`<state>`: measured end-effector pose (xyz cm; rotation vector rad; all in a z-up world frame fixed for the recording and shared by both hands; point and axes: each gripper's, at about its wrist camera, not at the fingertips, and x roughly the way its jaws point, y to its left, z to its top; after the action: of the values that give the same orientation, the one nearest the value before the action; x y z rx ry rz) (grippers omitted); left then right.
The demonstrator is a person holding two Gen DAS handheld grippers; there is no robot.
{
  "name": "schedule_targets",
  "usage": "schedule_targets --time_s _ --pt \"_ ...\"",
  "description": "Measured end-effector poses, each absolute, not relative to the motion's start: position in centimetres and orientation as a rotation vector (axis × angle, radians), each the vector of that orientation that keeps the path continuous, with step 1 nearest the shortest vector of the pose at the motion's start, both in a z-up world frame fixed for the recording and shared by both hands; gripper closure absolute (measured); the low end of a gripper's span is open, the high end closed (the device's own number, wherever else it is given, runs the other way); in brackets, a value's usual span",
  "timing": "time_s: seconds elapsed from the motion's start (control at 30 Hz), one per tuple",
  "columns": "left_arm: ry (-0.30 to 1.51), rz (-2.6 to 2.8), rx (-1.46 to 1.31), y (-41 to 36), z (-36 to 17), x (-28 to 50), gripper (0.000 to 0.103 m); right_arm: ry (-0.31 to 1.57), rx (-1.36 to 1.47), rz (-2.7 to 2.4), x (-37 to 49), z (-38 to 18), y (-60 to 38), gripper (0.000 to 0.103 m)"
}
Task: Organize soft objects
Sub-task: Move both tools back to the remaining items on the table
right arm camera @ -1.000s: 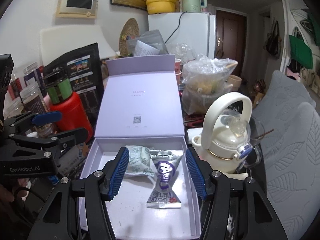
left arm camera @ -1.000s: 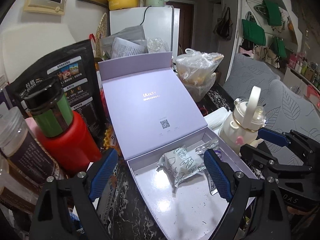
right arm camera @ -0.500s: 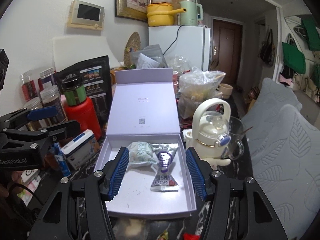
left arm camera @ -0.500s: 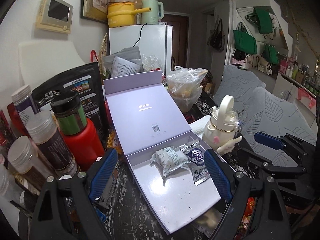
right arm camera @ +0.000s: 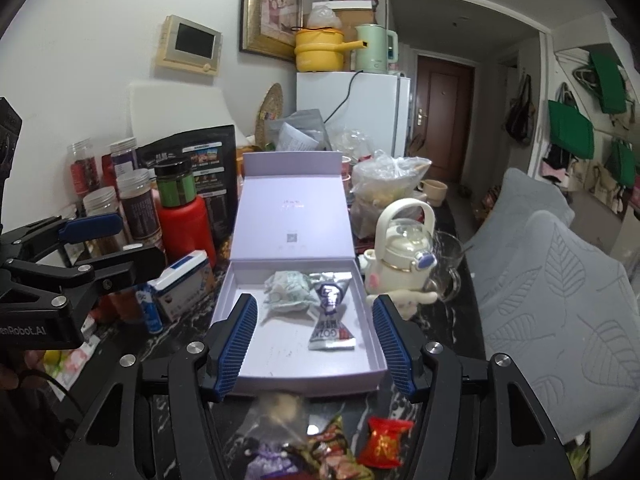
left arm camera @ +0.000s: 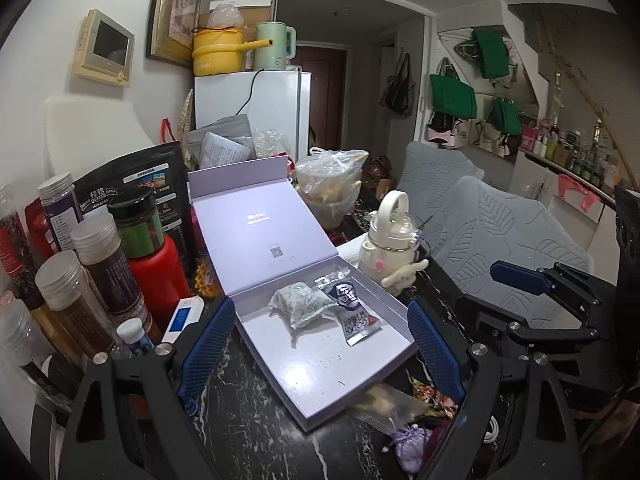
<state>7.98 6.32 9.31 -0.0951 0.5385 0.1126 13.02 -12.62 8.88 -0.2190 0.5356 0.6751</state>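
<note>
Blue ribbed pads frame both views: the right gripper (right arm camera: 312, 344) has its jaws apart with nothing between them, and the left gripper (left arm camera: 320, 350) stands wider still, equally empty. Both hang above the near edge of the dark marble table (left arm camera: 256, 436) rather than over any one item. Nearest of all, on that table just in front of the box, lies a loose heap of soft things not yet put away: a red wrapped sweet (right arm camera: 384, 442), a lilac drawstring pouch (left arm camera: 410, 442), some mixed candy wrappers (right arm camera: 328, 452) and a clear packet (left arm camera: 386, 402) partly under the box's front edge. Just beyond them sits the open lavender box (right arm camera: 304, 380), lid propped upright at the back. Inside it lie a pale green printed packet (right arm camera: 286, 292) and, touching it on the right, a silver and purple sachet (right arm camera: 330, 314). I judge the job part done, two pieces boxed and the hands between placements, about to choose another. That calls for one gripper to dip toward the heap, most readily the right one toward the red sweet, and to close gently on crinkly wrapping without dragging its neighbours. Farther off, clear of the work, stand the cream kettle-shaped bottle (right arm camera: 404, 248) right of the box and the jars (left arm camera: 86, 276) to its left
</note>
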Motion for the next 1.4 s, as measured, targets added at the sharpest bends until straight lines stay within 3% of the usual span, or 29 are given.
schedule_targets --time_s 1.1,1.27,1.4 --pt "0.693 -0.001 -0.104 0.4 1.6 1.9 0.014 0.721 -0.156 0.527 4.4 1.0 -20.4 0.04" --pt "0.721 -0.002 -0.114 0.2 -0.2 1.3 0.014 0.751 -0.124 0.55 3.5 -0.8 -21.0 0.025" --pt "0.749 -0.008 -0.131 0.5 -1.8 0.8 0.014 0.783 -0.106 0.575 3.0 -2.2 -20.8 0.021"
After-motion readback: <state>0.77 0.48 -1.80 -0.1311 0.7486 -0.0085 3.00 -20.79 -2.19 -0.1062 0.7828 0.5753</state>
